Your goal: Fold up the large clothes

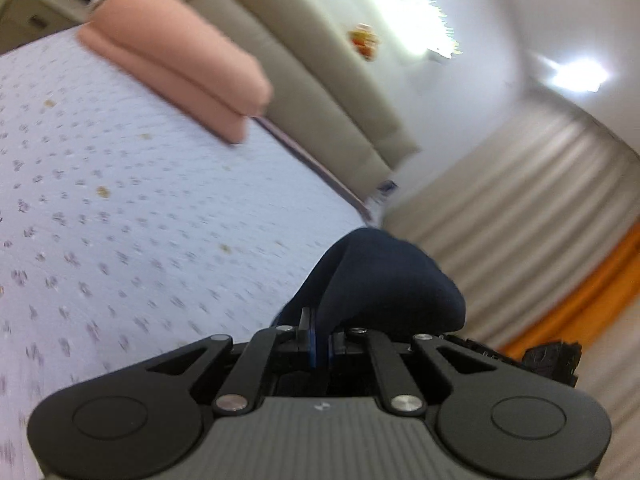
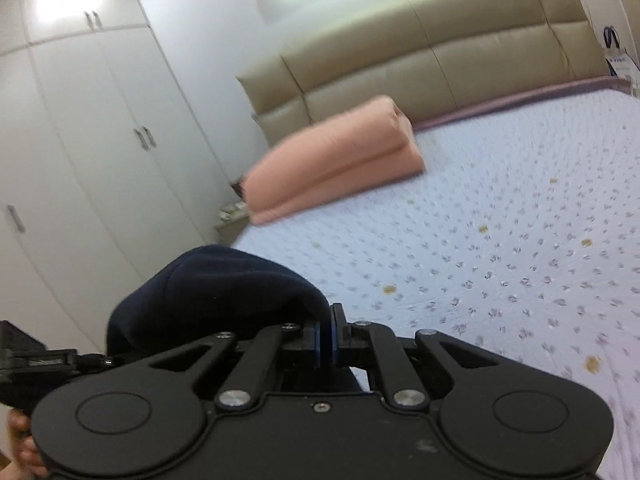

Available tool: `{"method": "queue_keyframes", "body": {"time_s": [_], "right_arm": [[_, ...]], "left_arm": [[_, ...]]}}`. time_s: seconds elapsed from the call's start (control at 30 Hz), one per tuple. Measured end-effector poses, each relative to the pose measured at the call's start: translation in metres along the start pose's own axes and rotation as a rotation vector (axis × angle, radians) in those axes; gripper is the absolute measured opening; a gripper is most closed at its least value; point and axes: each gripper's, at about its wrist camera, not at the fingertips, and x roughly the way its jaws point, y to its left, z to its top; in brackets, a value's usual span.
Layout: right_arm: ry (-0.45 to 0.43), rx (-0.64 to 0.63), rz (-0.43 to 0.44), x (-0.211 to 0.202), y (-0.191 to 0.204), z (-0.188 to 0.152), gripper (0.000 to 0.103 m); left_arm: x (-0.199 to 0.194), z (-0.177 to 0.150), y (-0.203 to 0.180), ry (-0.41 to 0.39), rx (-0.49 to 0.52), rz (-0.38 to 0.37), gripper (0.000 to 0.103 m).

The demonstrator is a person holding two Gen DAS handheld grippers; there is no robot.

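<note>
Left wrist view is blurred and strongly tilted, so fine details are hard to read. The left gripper (image 1: 320, 340) has its jaws clenched on a fold of a dark navy garment (image 1: 384, 284); the cloth bulges up over the fingertips and hides their ends, and the rest of it drops below the gripper body, out of sight. How large the garment is, or what kind it is, I cannot tell. Beyond it lies the bed cover (image 1: 120, 208), pale with small purple flowers whose shapes are smeared. A folded pink blanket (image 1: 180, 64) rests at the far side of the bed, near the beige headboard (image 1: 304, 60). To the right hang striped curtains (image 1: 516, 200), partly cut off by the lens edge.

Right wrist view shows the right gripper (image 2: 326, 340) also clenched on the same navy garment (image 2: 212, 300), which rises in a mound to the left of the jaws and covers the tip of the left finger. The lower part of the cloth is hidden behind the black body. At the near left corner only a small part of a hand (image 2: 20, 440) is visible, cut by the frame, and beside it a black device that I cannot identify. White wardrobe doors (image 2: 92, 132) stand at the left; bright light washes out their top.
</note>
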Motion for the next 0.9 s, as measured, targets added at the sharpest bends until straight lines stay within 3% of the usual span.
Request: {"method": "queue_keyframes", "body": {"time_s": [0.17, 0.23, 0.3, 0.33, 0.43, 0.47, 0.57, 0.63, 0.7, 0.77, 0.83, 0.9], "right_arm": [[-0.019, -0.029, 0.04, -0.116, 0.038, -0.023, 0.007], [0.026, -0.088, 0.011, -0.162, 0.061, -0.047, 0.008], [0.132, -0.152, -0.015, -0.194, 0.082, -0.076, 0.013], [0.209, -0.161, -0.017, -0.208, 0.088, -0.095, 0.018], [0.471, -0.138, -0.059, -0.237, 0.086, -0.156, 0.073], [0.522, -0.12, -0.082, -0.243, 0.081, -0.17, 0.071], [0.589, -0.002, -0.132, -0.253, 0.064, -0.197, 0.071], [0.573, 0.092, -0.135, -0.244, 0.056, -0.199, 0.072], [0.531, 0.188, -0.122, -0.233, 0.051, -0.199, 0.08], [0.533, 0.303, -0.103, -0.213, 0.045, -0.202, 0.082], [0.563, 0.421, -0.082, -0.196, 0.04, -0.212, 0.082], [0.572, 0.492, -0.082, -0.188, 0.039, -0.223, 0.083]], "left_arm": [[-0.057, -0.048, -0.055, 0.091, 0.102, -0.065, 0.007], [-0.081, -0.075, -0.067, 0.172, 0.117, -0.062, 0.008], [-0.103, -0.108, -0.075, 0.287, 0.137, -0.024, 0.009], [-0.111, -0.123, -0.079, 0.337, 0.155, 0.005, 0.01], [-0.134, -0.172, -0.076, 0.488, 0.142, 0.11, 0.016], [-0.139, -0.185, -0.071, 0.516, 0.104, 0.131, 0.016], [-0.15, -0.203, -0.059, 0.479, -0.024, 0.138, 0.016], [-0.152, -0.206, -0.059, 0.417, -0.081, 0.107, 0.018], [-0.147, -0.207, -0.057, 0.359, -0.126, 0.102, 0.027], [-0.134, -0.211, -0.053, 0.362, -0.185, 0.089, 0.037], [-0.124, -0.221, -0.05, 0.399, -0.211, 0.126, 0.038], [-0.114, -0.234, -0.047, 0.414, -0.248, 0.117, 0.039]]}}
